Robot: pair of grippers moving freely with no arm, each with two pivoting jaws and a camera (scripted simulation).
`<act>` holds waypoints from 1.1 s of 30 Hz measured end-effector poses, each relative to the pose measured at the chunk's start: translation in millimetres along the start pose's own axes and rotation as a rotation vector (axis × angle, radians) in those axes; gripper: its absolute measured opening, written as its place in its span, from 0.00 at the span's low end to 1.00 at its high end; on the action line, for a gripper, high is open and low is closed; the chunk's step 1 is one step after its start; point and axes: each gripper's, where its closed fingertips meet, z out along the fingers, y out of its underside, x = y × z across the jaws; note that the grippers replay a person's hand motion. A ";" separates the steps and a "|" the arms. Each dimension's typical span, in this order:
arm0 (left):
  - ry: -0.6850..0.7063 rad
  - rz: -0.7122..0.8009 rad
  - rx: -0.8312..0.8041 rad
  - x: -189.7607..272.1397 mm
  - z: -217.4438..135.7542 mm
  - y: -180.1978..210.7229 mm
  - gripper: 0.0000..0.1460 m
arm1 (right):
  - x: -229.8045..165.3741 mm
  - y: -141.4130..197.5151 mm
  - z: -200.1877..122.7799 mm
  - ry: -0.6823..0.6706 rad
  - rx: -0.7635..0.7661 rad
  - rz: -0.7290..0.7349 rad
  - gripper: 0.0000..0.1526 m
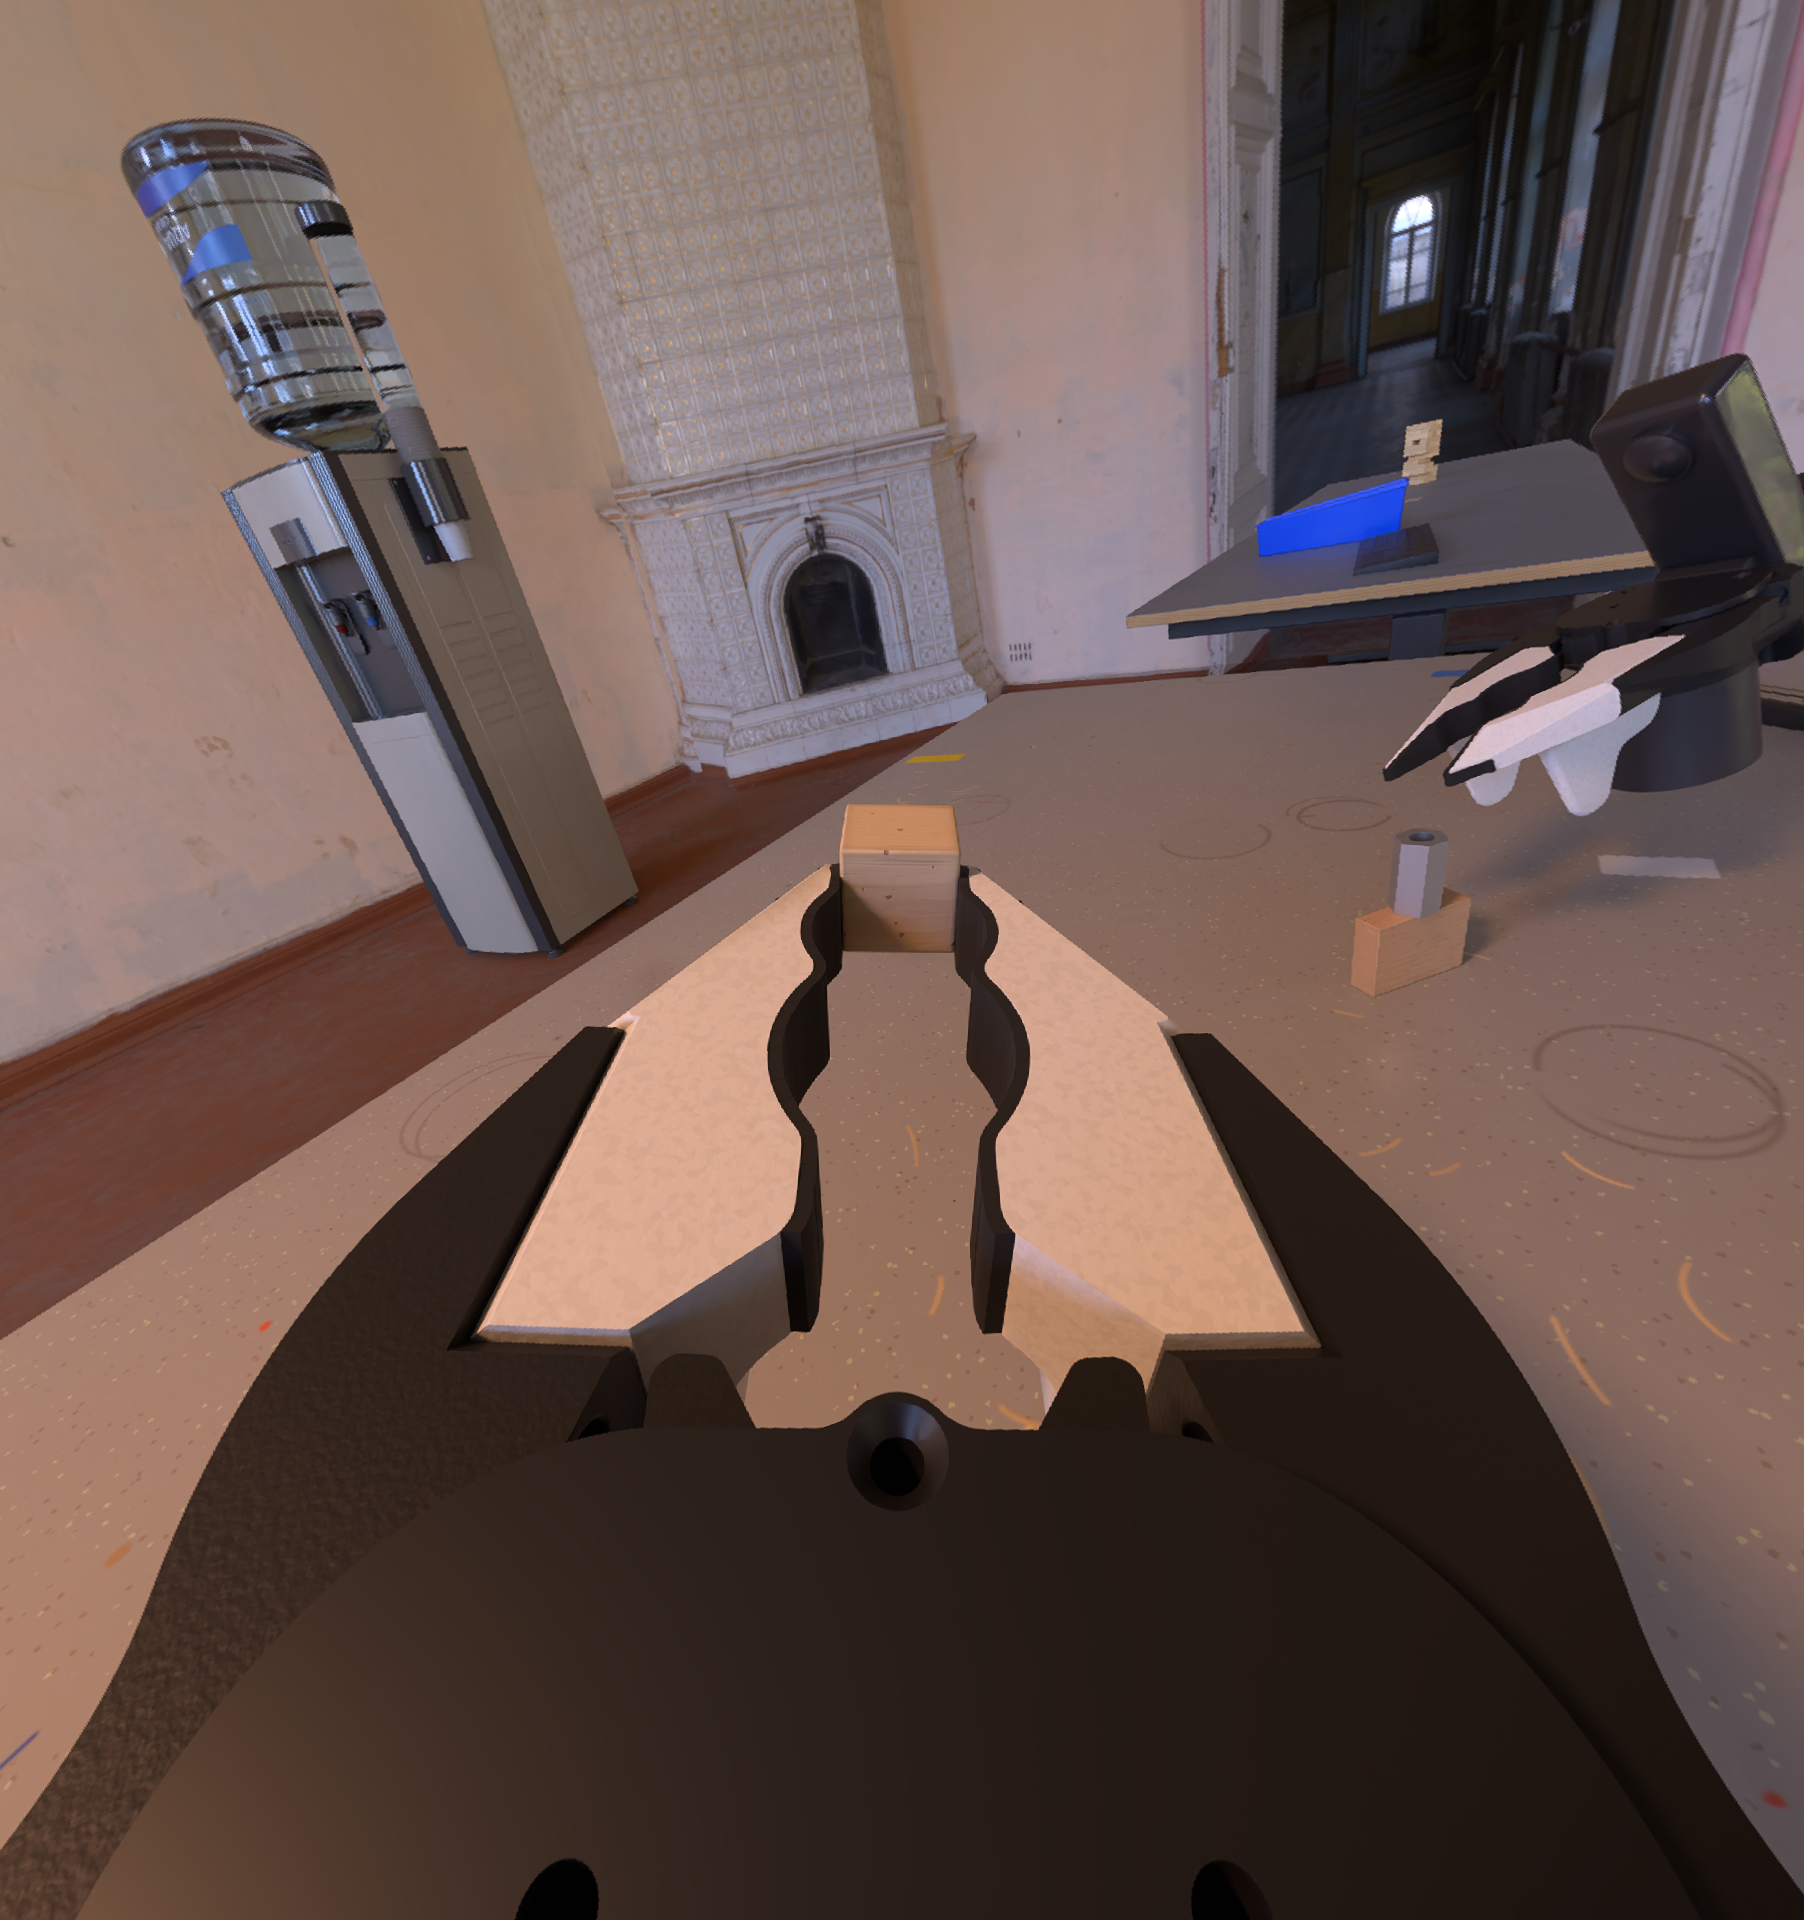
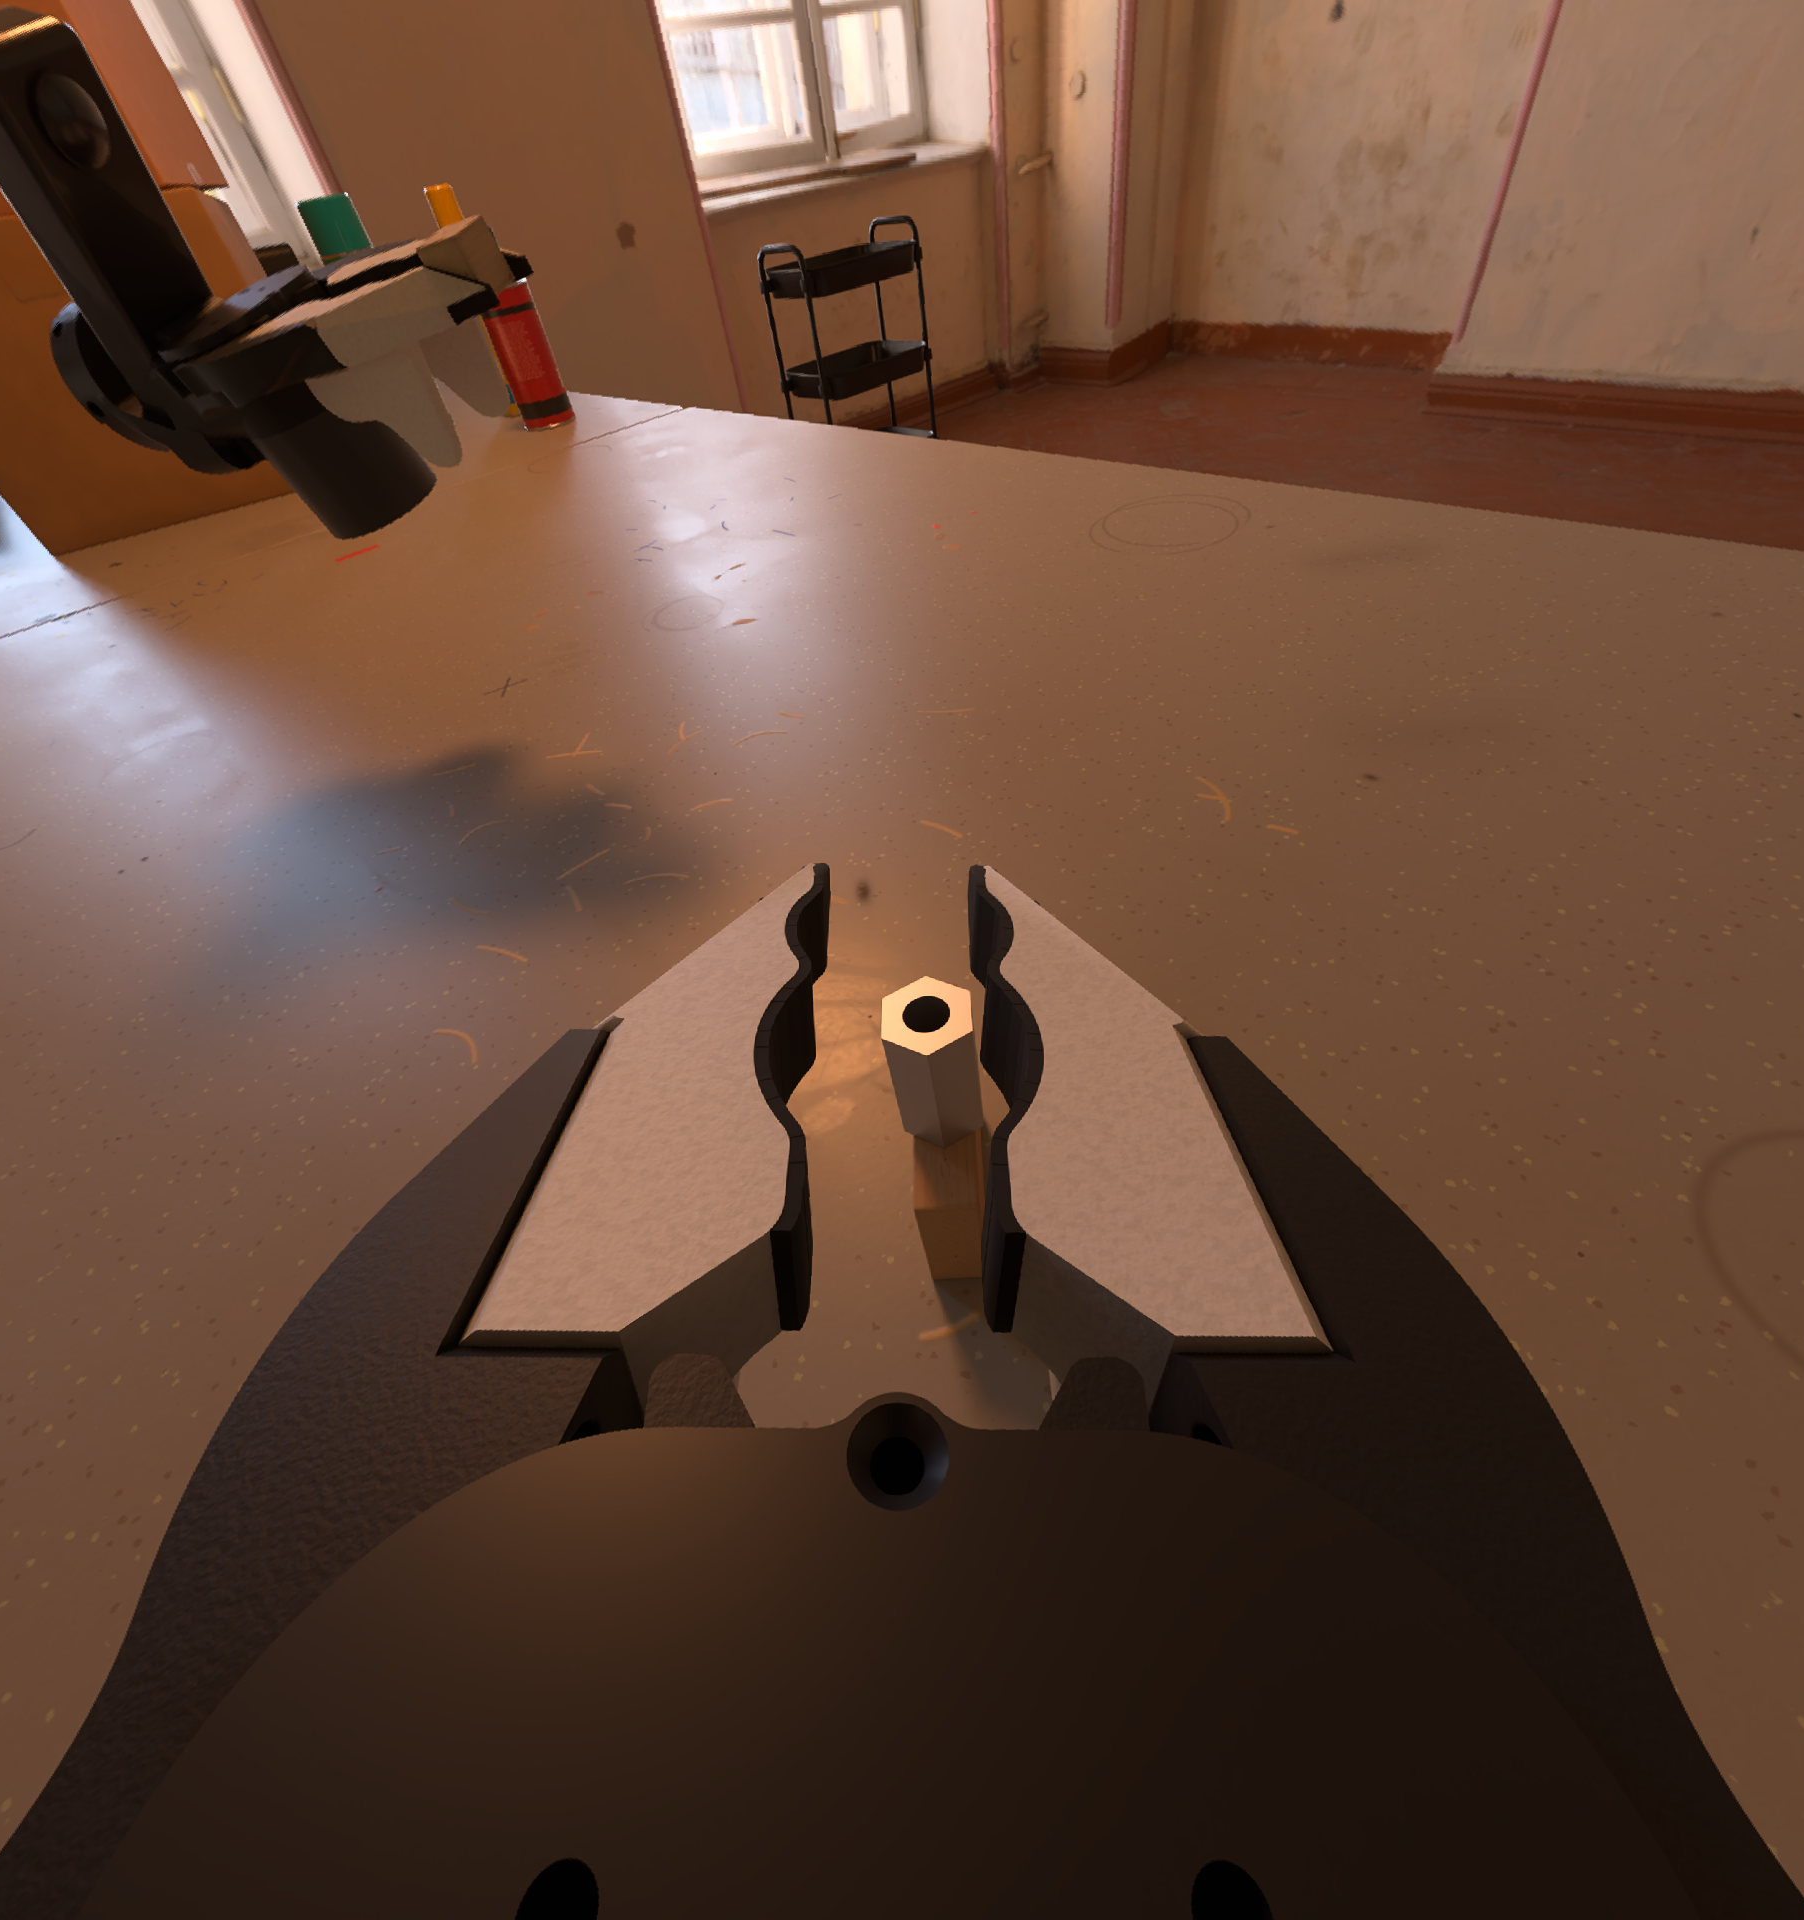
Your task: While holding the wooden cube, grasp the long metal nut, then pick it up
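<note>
The left gripper [image 1: 898,883] is held level above the desk [image 1: 1293,1299], and the cube [image 1: 898,878] is pinched between its fingertips. In the right wrist view it is seen at the far left, raised clear of the desk. The right gripper [image 2: 898,883] is tilted downward over the nut [image 2: 929,1055], its fingers spread; the nut is seen between them, nearer the right finger [image 2: 1012,1039], though whether they touch cannot be told. In the left wrist view the right gripper [image 1: 1500,764] hangs above and beyond the nut [image 1: 1419,871].

The nut is a pale grey hexagonal sleeve with a round bore, standing upright on a small wooden block [image 1: 1409,948] that rests on the desk.

A water cooler [image 1: 399,582] and a tiled fireplace [image 1: 804,582] are seen by the far wall. Spray cans [image 2: 529,353] stand at the desk's far edge, and a black trolley [image 2: 856,322] is on the floor beyond.
</note>
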 end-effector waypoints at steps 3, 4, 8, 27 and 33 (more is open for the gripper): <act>0.001 -0.001 -0.004 -0.1 0.4 0.8 0.14 | 1.6 -0.5 -1.4 0.000 0.008 0.007 0.17; 0.001 0.000 -0.005 0.1 0.6 1.1 0.14 | 1.8 -0.5 -1.7 0.001 0.008 0.004 0.17; 0.004 0.003 -0.010 1.0 1.3 1.9 0.14 | -0.8 -1.1 -1.3 0.003 0.005 -0.036 0.16; 0.013 0.004 -0.022 3.1 3.2 4.8 0.14 | -1.8 1.6 0.9 0.013 -0.009 -0.077 0.17; 0.017 0.005 -0.028 4.1 4.0 6.1 0.14 | -1.0 7.1 3.0 0.011 -0.038 -0.074 0.19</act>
